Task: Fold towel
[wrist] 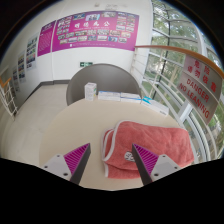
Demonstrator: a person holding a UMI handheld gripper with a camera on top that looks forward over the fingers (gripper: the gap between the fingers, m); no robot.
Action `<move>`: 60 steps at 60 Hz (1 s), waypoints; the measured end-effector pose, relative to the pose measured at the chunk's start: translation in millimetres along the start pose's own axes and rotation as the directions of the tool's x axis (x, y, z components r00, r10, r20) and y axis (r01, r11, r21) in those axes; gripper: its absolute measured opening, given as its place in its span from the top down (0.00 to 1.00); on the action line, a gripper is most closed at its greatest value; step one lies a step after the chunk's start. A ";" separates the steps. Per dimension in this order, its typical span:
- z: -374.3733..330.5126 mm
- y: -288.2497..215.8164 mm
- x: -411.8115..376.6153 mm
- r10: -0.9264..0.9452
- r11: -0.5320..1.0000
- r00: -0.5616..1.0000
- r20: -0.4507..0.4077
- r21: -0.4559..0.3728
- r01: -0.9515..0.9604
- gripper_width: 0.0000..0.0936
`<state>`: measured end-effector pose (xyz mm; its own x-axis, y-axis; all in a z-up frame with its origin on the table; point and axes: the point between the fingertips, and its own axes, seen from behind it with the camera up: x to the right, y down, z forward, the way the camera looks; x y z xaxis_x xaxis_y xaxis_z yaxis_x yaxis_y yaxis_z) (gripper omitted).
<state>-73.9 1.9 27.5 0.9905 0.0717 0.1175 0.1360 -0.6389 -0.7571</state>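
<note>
A pink towel (147,146) lies on a round beige table (70,128), bunched and partly folded, with a small white label on its near part. My gripper (111,162) is open and empty, held above the table. The left finger (68,160) is over bare table. The right finger (150,160) overlaps the towel's near edge. The towel's left edge lies between the fingers and the rest stretches beyond and to the right of the right finger.
A grey chair back (100,78) stands beyond the table with white objects (112,96) at the table's far edge. Windows with red signs (198,75) run along the right. A wall with pink posters (95,30) is at the back.
</note>
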 end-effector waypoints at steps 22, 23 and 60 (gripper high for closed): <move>65.0 2.7 -11.2 -0.033 0.999 0.996 0.085 -0.021 0.035 0.66; 65.3 2.7 -9.4 -0.037 0.999 0.996 0.080 -0.022 0.039 0.73; -72.0 -127.4 -61.8 0.229 0.961 0.893 0.387 0.055 -0.270 0.95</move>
<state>-153.9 23.8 162.9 0.9239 0.2144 -0.3169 -0.1352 -0.5917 -0.7947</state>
